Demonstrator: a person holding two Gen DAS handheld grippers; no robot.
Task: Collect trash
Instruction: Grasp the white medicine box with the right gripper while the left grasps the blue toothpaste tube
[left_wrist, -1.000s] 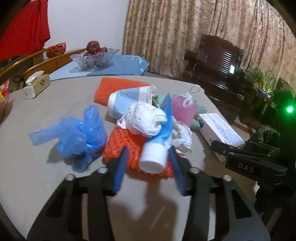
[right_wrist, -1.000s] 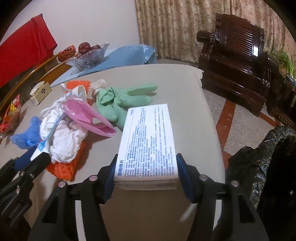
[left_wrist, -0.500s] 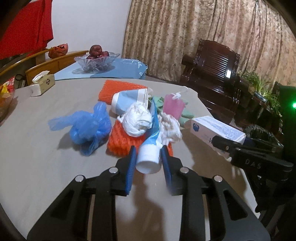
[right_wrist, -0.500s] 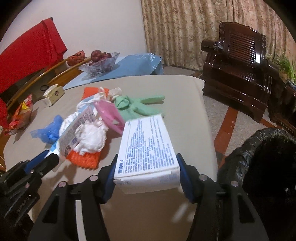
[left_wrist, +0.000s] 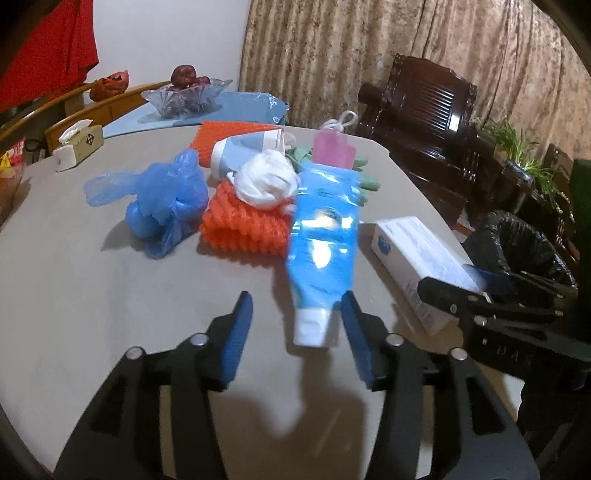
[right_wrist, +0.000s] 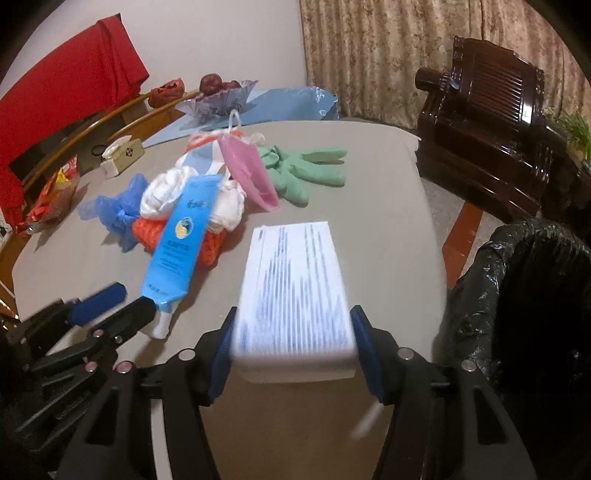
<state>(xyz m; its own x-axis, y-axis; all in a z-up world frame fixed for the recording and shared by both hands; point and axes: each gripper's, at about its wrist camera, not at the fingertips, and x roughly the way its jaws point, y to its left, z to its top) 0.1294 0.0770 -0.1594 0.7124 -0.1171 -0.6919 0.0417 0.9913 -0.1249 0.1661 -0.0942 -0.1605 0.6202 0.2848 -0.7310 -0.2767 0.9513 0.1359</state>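
A blue tube (left_wrist: 323, 236) with a white cap lies blurred between the fingers of my left gripper (left_wrist: 295, 299), whose jaws are opening; the left pad stands well clear of it. My right gripper (right_wrist: 293, 314) has a white printed box (right_wrist: 295, 288) between its pads, blurred while the fingers stay sharp. Those jaws are opening too, and the pads seem just off the box's sides. A pile behind holds a blue plastic bag (left_wrist: 162, 199), orange mesh (left_wrist: 243, 225), a white wad (left_wrist: 267, 181) and a green glove (right_wrist: 306, 173).
A black trash bag (right_wrist: 524, 295) gapes just off the grey table's (left_wrist: 92, 295) right edge. A tissue box (left_wrist: 79, 146) and a glass fruit bowl (left_wrist: 186, 98) sit at the back left. A dark wooden chair (left_wrist: 424, 122) stands beyond the table.
The left jaws closed on the tube's cap, drew it back out of the pile, then spread apart. The right gripper pulled the box back toward the near edge, and the box now blurs.
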